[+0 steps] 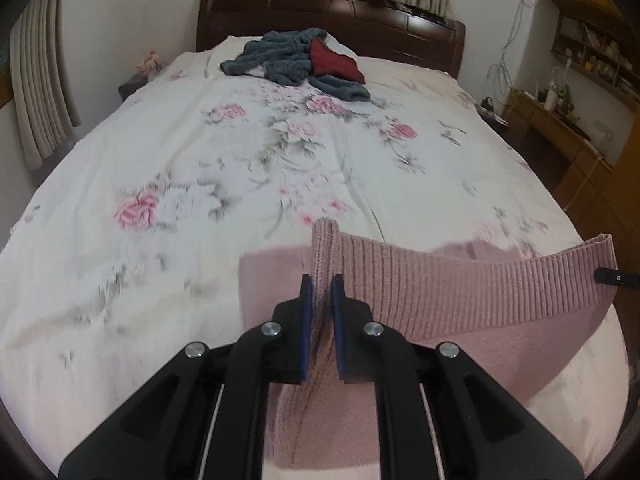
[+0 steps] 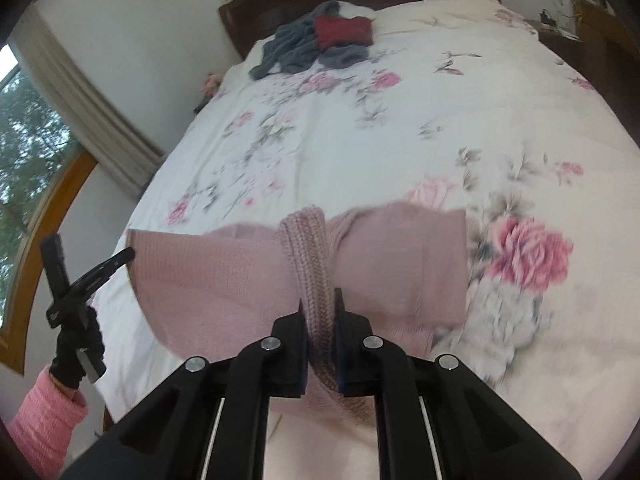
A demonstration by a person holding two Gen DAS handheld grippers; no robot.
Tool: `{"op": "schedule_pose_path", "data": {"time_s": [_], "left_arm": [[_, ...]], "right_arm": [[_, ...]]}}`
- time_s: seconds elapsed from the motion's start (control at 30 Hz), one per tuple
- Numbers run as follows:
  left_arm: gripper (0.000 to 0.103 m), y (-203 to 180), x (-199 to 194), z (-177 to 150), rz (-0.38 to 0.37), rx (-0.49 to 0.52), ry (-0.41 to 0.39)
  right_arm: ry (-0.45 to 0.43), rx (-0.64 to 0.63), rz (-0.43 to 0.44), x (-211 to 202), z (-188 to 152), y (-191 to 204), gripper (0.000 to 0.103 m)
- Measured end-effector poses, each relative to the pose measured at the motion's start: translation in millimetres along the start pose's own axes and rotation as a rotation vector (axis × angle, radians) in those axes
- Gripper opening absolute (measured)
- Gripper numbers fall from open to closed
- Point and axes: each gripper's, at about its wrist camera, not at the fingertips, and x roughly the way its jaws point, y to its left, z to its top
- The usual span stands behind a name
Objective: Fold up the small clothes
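Note:
A pink knitted sweater (image 1: 460,292) hangs stretched between both grippers above the near end of the bed. My left gripper (image 1: 321,280) is shut on a ribbed edge of it, which sticks up between the blue pads. My right gripper (image 2: 319,300) is shut on another bunched ribbed part of the pink sweater (image 2: 224,276). In the right wrist view the left gripper (image 2: 120,258) shows at the far left, held by a gloved hand (image 2: 78,356) with a pink sleeve. The right gripper's tip (image 1: 608,276) shows at the right edge of the left wrist view.
The bed (image 1: 200,152) carries a white floral cover. A grey-blue knitted garment (image 1: 280,58) and a dark red garment (image 1: 336,62) lie near the dark wooden headboard (image 1: 320,12). Curtains and a window are on the left, wooden shelves and a desk (image 1: 560,128) on the right.

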Motion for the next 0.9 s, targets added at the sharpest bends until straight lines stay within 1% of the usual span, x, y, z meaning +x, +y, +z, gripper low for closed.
{"op": "schedule_pose_path", "data": {"time_s": [0.13,0.27,0.33,0.43,0.57,0.73,0.8,0.83,0.9], "left_arm": [[0.008,5.9,33.3,17.7,0.029,-0.005,0.011],[0.008,15.1,69.6,23.4,0.042,-0.031,0.048],[0.008,16.6,89.6,21.9,0.055,-0.021,0.074],[0.008,15.2,116.6,15.9,0.08,0.007,0.111],[0.008,17.9,142.1,6.6,0.093,0.003,0.146],[0.009,22.3,171.7,-2.0,0.117,-0.003,0.208],[0.011,25.7,178.6,-4.3,0.127,-0.011,0.23],[0.012,29.4,181.6,-5.8,0.129,-0.024,0.243],[0.016,36.1,182.0,-8.1,0.124,-0.054,0.256]], "right_arm": [[0.004,0.042,-0.031,26.9,27.5,-14.3,0.01],[0.034,0.071,-0.06,64.8,45.3,-29.3,0.01],[0.053,0.071,-0.078,83.0,49.3,-34.3,0.01],[0.084,0.069,-0.109,110.6,53.1,-41.1,0.01],[0.116,0.066,-0.15,139.3,53.1,-50.4,0.01],[0.146,0.099,-0.186,161.1,49.5,-66.7,0.01],[0.16,0.111,-0.198,166.9,46.9,-73.7,0.01],[0.165,0.112,-0.201,168.5,45.8,-75.7,0.01],[0.175,0.116,-0.203,169.4,44.0,-79.2,0.017]]}}
